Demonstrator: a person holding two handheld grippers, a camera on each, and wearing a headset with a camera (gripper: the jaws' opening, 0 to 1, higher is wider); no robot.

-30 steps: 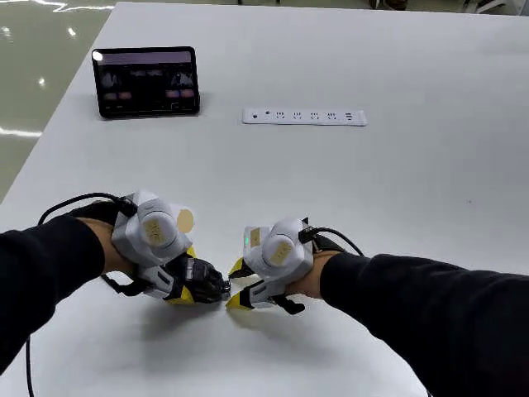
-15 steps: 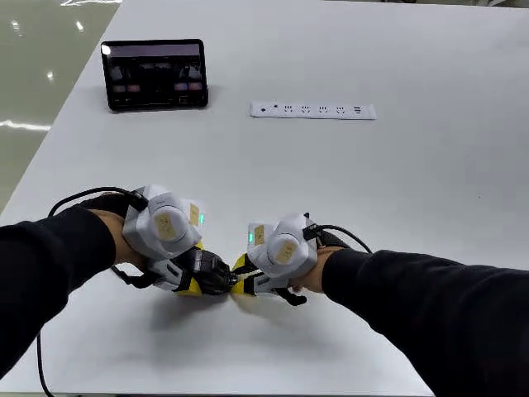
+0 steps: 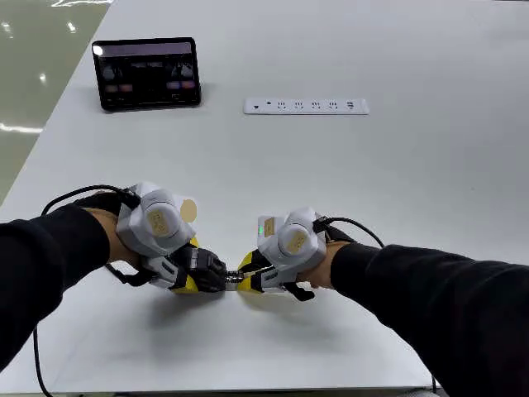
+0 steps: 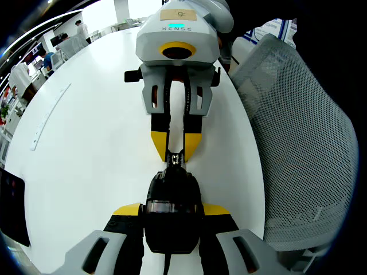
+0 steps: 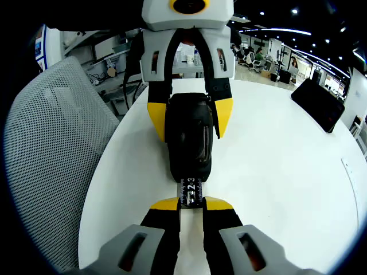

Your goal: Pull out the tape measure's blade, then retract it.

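The left gripper [image 4: 172,209] clamps the tape measure [image 5: 189,132], the right gripper [image 5: 191,204] pinches its blade [image 5: 191,190], barely a stub out: most pulling and all retracting are left

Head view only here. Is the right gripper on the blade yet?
Observer: Yes. In the right gripper view the right gripper is shut on the blade, and the printed scale is readable at its tips.
Operator: How much blade is out?
Observer: Only a short stub, from those tips to the mouth of the case.
Operator: Left side secure?
Observer: In the left gripper view the left gripper clamps the case on both flanks, with its mouth pointing straight at the right gripper.
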